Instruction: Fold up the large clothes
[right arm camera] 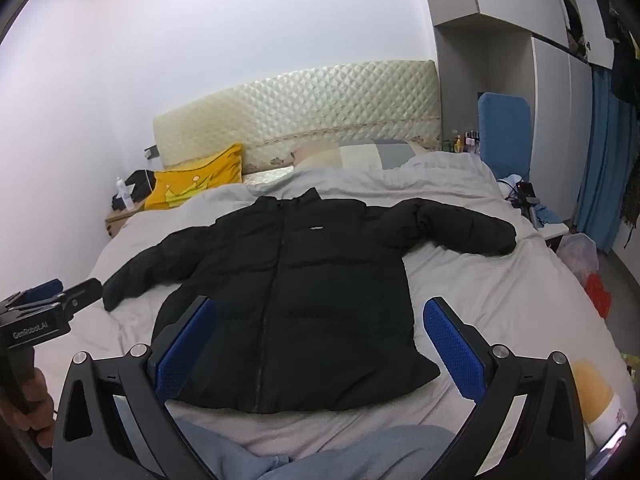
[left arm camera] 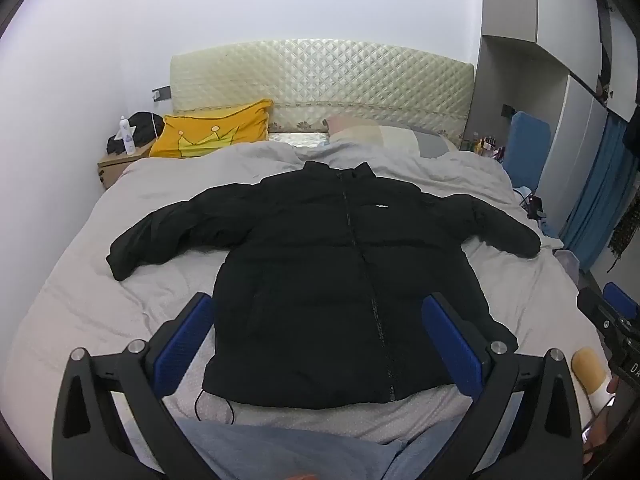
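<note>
A: From the left wrist view, we see the jacket (left arm camera: 320,264) spread flat on the bed (left arm camera: 80,292), front up, zip closed, both sleeves out wide. Our left gripper (left arm camera: 320,344) hangs above the hem, jaws released wide, grasping nothing.

B: It's a puffy quilted shell, likely slick. We judge a shallow pinch could slide off, or catch only the top layer so the back stays behind. The thin cord (left arm camera: 216,404) by the hem could snag.

A: From the right wrist view, our right gripper (right arm camera: 320,344) is equally spread and empty over the hem's right part. The grey cover (right arm camera: 500,300) is soft and rumpled.

B: So we might drag bedding up with the jacket. The padded sleeves look springy; folds may pop open.
</note>
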A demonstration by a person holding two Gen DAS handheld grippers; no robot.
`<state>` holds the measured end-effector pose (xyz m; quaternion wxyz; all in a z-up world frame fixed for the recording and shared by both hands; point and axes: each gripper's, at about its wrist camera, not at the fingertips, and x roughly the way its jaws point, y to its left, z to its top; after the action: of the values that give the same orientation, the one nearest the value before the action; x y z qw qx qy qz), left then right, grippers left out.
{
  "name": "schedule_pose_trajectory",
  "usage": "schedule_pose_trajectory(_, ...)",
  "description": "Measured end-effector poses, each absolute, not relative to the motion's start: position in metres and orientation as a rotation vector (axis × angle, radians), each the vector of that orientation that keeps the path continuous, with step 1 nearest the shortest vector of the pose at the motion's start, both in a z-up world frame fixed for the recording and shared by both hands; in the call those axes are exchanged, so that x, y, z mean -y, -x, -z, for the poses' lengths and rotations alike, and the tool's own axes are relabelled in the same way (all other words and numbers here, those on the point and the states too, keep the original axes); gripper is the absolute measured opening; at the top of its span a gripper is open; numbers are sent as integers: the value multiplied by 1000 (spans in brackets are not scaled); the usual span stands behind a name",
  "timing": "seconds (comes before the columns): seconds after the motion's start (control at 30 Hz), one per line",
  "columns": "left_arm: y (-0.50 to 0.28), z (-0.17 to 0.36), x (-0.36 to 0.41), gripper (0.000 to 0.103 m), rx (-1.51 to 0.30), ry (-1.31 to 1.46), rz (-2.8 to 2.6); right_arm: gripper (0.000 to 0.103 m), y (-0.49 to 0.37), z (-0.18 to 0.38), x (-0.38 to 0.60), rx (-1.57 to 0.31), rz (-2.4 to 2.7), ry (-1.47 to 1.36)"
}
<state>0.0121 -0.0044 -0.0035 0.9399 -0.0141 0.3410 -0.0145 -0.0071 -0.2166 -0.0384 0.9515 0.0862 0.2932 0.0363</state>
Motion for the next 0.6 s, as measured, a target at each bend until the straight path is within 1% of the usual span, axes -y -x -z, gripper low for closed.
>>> schedule_pose_trajectory(0.6,-11,0,3,103,-714,52,21,103,13,34,221,-602,-58,-172)
